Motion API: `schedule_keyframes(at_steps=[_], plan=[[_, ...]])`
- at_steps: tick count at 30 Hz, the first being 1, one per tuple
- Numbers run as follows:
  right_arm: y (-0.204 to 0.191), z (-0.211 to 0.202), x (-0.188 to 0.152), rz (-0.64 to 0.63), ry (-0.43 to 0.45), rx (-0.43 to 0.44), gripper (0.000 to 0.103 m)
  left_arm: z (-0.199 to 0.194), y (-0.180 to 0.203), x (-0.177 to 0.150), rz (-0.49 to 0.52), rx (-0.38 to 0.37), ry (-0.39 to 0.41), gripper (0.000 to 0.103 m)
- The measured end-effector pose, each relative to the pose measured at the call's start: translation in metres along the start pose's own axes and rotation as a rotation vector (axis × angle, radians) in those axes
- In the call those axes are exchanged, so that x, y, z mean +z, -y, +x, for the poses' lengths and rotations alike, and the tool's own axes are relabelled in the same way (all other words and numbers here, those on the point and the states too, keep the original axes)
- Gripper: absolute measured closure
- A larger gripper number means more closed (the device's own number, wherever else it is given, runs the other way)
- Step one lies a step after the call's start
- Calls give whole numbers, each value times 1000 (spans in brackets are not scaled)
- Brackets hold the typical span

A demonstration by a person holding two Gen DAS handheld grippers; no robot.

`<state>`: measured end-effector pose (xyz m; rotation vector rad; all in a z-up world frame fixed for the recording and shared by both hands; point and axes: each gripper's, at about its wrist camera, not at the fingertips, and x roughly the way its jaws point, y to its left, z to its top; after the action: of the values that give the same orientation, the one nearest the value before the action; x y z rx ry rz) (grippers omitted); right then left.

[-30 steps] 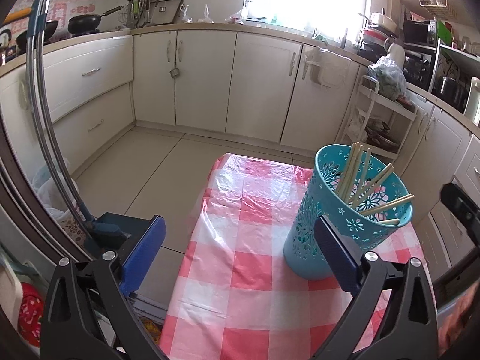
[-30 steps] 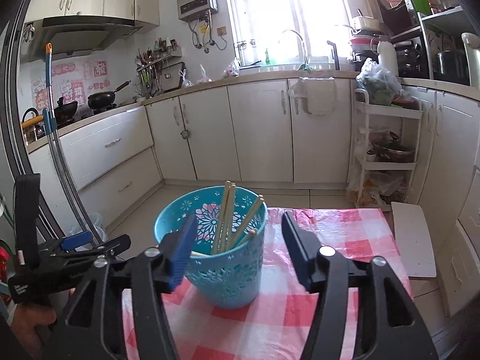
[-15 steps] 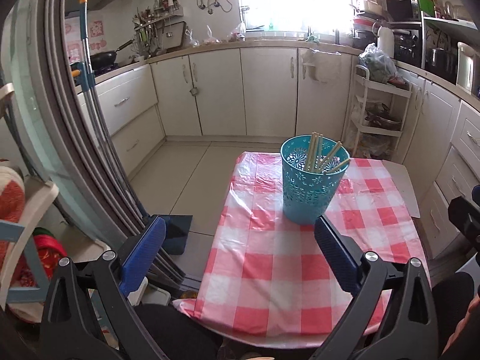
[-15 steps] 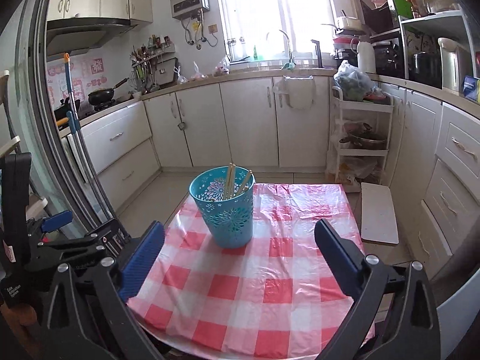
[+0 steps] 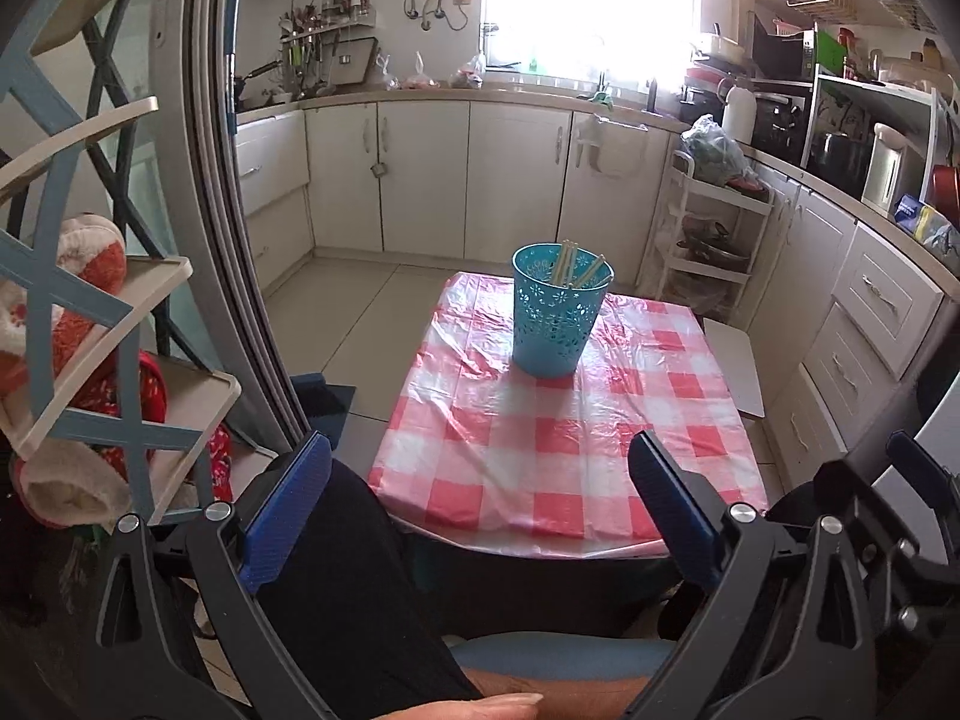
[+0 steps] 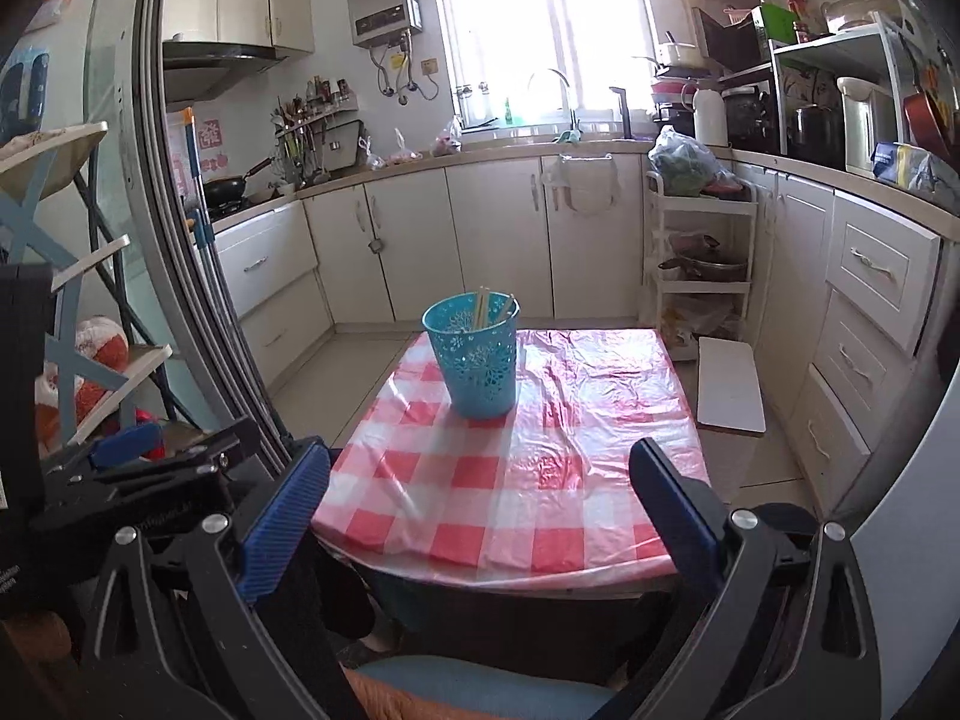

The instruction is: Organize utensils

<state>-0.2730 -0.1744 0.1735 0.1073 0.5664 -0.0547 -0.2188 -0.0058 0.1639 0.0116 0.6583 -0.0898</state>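
At the near edge of the desk, I hold both grippers spread wide and empty.

My left gripper (image 5: 480, 516) shows two blue ribbed pads (image 5: 288, 510) on black angular frames, jaws far apart with nothing between them; my right gripper (image 6: 480, 522) stands the same way, its textured blue pads gaping and bare. Beyond them lies the desk (image 5: 564, 456), covered by a glossy, wrinkled plastic cloth in pink and white checks. Toward its far end stands a teal plastic basket (image 5: 561, 324), round and tapered, its wall pierced with flower cut-outs. Pale wooden chopsticks (image 5: 570, 267) lean upright inside it, tips just above the rim. Right of the desk, a flat white board (image 6: 729, 387) lies on the tiled floor.
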Motion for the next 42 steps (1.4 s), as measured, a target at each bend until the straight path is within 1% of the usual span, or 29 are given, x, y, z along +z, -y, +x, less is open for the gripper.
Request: schedule_keyframes(at_steps=[3,8,12,22,42], plan=[[-6,-5,-3,-29,-5,-3,7,-13,2,-7,8,10,28,8],[-11,-18,-4,-37,39,0,7,-27,4,-9,20,17,53,8],[-11,-25,-7,-33,53,1,7,-33,5,-9,23,21,66,8],[-12,-30,-9,-32,63,0,7,-37,4,-10,25,23,73,8],[-14,-30,-10,-35,57,-3,7,-38,-1,-11,28,31,74,8]])
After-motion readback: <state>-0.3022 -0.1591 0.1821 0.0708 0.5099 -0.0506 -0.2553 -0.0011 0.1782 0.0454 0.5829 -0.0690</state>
